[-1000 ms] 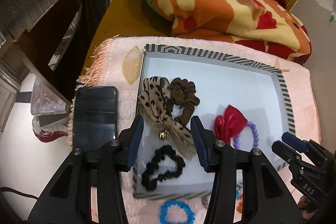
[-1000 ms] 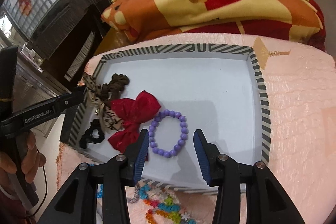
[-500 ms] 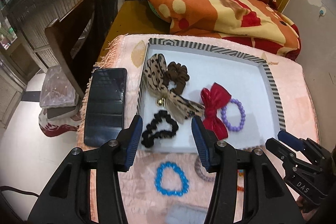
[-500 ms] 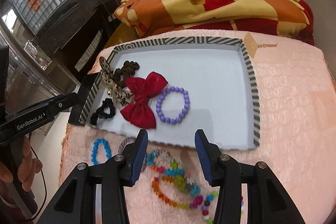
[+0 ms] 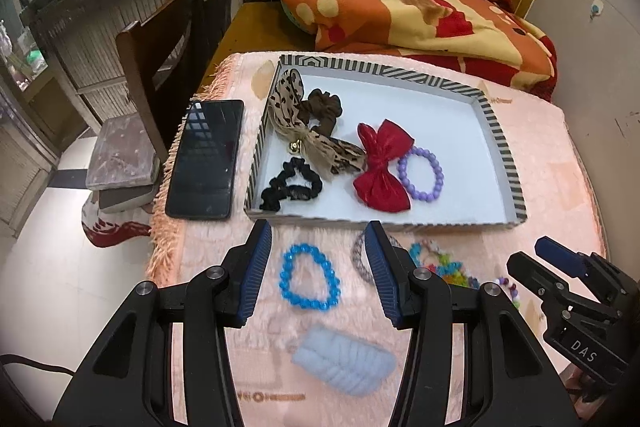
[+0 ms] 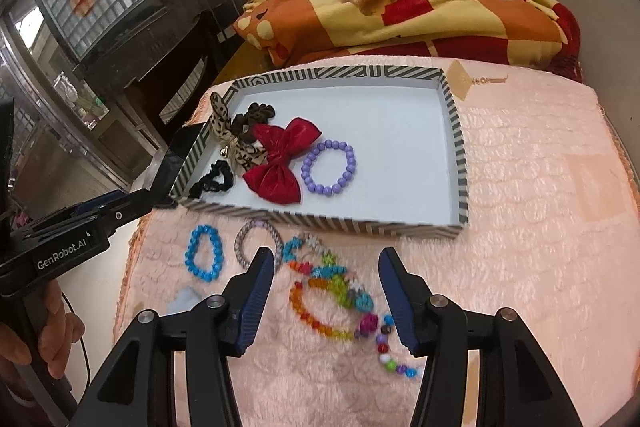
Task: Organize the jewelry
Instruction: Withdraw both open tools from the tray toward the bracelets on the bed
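With both sets of jaws spread wide and holding nothing: left gripper [image 5: 316,263] over blue bracelet [image 5: 309,281], right gripper [image 6: 325,287] over multicolour bead strand [image 6: 335,291], both at 6 o'clock of striped tray [image 5: 496,131]. Risks: beads snagging plush pink mat [image 6: 520,187], strand (long, tangled) trailing over the rim, neighbouring grey bracelet [image 6: 256,239] dragged along.

Left view: from above the near edge, looking down and forward past its own fingers. Right view: same way, from further right. Both close. Shared: striped tray [image 5: 502,143] [image 6: 454,115], blue bracelet [image 5: 309,282] [image 6: 204,253], blanket behind.
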A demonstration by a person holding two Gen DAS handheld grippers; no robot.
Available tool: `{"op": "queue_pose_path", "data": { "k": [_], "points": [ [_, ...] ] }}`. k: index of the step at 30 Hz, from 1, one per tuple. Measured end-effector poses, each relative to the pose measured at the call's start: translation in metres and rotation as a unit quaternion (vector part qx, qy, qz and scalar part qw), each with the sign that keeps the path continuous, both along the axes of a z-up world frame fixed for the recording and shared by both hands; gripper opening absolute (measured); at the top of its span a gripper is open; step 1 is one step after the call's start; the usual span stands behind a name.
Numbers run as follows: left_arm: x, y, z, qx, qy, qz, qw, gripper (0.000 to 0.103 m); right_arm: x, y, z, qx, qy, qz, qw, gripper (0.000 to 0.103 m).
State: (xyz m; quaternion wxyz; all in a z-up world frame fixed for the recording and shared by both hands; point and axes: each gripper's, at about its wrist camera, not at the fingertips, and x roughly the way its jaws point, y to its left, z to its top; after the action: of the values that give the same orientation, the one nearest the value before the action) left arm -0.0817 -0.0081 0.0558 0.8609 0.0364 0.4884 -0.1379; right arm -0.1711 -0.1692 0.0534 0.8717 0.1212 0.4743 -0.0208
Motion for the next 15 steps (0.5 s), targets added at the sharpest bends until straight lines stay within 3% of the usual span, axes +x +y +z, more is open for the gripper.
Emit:
{"op": "queue_pose_path", "data": {
  "k": [15],
  "points": [
    [-0.048, 0.002, -0.001, -0.002, 0.001, 0.007, 1.0, 0.048, -0.041, 0.003, -0.003, -0.007, 0.005, 0.012, 1.0, 0.055]
  ]
}}
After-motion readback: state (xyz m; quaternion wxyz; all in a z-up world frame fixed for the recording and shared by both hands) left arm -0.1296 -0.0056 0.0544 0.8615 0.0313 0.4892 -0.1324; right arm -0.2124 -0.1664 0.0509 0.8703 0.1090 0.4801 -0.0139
